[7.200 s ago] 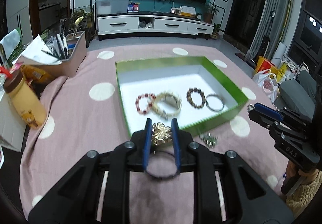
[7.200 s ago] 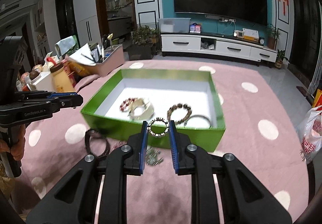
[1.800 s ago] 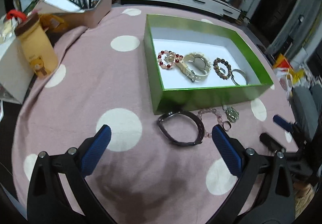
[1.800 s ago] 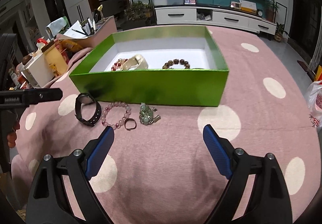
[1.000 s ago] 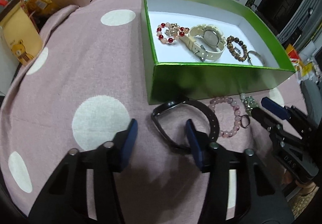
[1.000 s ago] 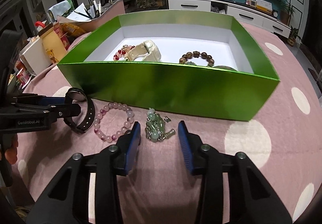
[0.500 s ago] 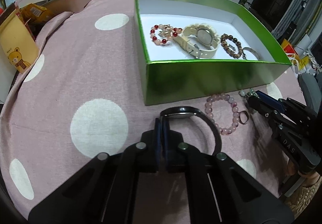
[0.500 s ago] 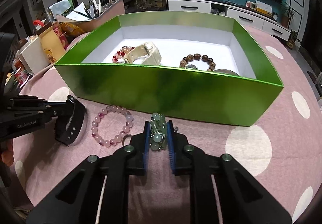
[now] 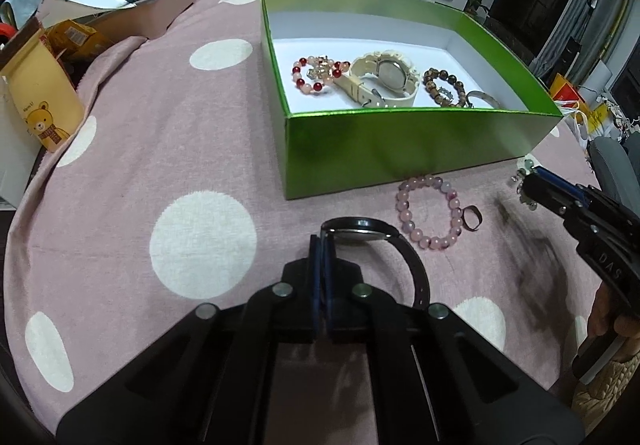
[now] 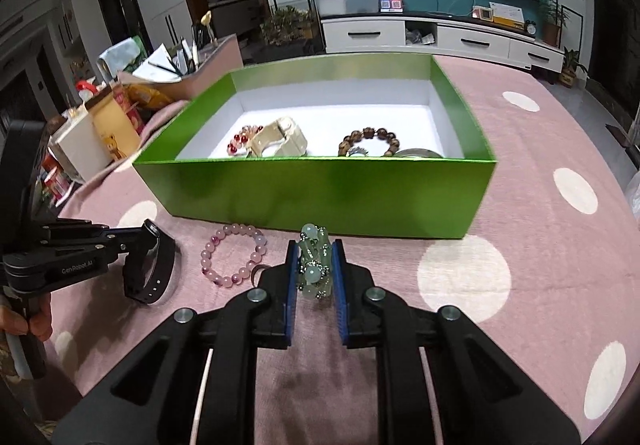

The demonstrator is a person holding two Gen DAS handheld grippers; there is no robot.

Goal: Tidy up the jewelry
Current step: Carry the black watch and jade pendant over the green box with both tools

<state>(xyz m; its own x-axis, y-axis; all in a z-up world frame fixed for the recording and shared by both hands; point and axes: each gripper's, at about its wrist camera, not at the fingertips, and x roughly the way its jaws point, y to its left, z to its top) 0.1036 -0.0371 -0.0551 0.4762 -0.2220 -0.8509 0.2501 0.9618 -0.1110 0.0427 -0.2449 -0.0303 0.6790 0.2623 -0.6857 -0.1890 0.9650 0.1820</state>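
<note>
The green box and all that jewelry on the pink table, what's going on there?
A person is sorting jewelry into the green box, using a handheld gripper in each hand. The left gripper is shut on the strap of a black watch; the right gripper is clamped on a pale green beaded piece. A pink bead bracelet and a small ring lie on the cloth in front of the box. Inside are two bead bracelets, a cream watch and a bangle.
</note>
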